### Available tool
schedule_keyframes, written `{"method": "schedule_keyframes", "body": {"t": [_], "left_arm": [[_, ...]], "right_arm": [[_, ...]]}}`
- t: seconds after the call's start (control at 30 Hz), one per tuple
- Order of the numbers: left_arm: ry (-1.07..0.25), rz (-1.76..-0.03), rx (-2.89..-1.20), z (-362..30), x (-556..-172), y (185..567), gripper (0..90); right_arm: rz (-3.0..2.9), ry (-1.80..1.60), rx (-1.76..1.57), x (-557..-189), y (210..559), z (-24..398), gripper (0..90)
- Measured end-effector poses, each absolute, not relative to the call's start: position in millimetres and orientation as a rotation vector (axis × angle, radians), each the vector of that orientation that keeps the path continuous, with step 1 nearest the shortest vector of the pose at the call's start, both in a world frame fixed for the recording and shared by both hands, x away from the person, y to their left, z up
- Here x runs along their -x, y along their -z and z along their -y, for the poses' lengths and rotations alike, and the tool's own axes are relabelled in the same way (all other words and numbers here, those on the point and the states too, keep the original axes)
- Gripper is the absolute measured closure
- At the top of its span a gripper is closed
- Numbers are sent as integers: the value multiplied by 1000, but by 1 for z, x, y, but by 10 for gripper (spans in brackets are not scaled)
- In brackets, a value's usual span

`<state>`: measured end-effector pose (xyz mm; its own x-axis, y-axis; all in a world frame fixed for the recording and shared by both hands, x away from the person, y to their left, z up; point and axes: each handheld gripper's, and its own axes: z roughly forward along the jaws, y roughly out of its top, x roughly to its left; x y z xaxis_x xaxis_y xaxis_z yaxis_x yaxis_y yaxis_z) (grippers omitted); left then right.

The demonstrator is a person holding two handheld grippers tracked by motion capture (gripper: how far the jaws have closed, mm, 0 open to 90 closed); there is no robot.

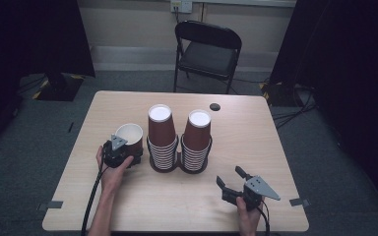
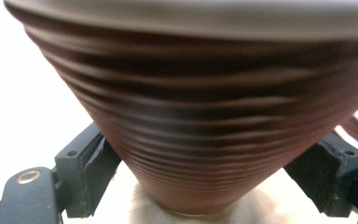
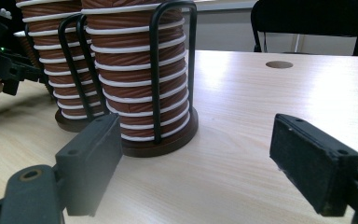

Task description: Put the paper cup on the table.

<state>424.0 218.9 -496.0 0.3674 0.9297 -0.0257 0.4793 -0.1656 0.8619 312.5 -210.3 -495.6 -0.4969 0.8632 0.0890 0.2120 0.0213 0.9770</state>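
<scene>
One brown cup (image 1: 129, 136) is seen from the high view near the tabletop's (image 1: 256, 142) left edge, beside two racked cup stacks (image 1: 162, 140). In the left gripper view, the cup (image 2: 205, 116) is clamped by the left gripper (image 2: 209, 182). In the right gripper view, the right gripper (image 3: 196, 163) is held wide open, nothing between its jaws.

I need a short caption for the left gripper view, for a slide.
Left gripper with its jaws closed on the lower wall of a ribbed brown paper cup standing upright on the table.

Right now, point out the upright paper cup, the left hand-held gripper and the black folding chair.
upright paper cup (image 1: 129, 133), high view, white inside.
left hand-held gripper (image 1: 129, 158), high view, between its jaws.
black folding chair (image 1: 207, 57), high view, seat.
</scene>
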Motion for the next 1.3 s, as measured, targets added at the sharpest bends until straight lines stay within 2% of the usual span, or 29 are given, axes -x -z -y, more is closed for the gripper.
{"method": "schedule_keyframes", "body": {"t": [0.33,0.67,1.3], "left_arm": [[-675,-1234,-1679,-229,-406,494,155],[-655,-1192,-1641,-236,-384,488,157],[-623,-1067,-1583,-225,-329,479,154]], "right_arm": [[-1746,-1513,-1098,-312,496,211,159],[-1743,-1512,-1099,-312,496,211,159],[-1748,-1518,-1099,-312,496,211,159]]}}
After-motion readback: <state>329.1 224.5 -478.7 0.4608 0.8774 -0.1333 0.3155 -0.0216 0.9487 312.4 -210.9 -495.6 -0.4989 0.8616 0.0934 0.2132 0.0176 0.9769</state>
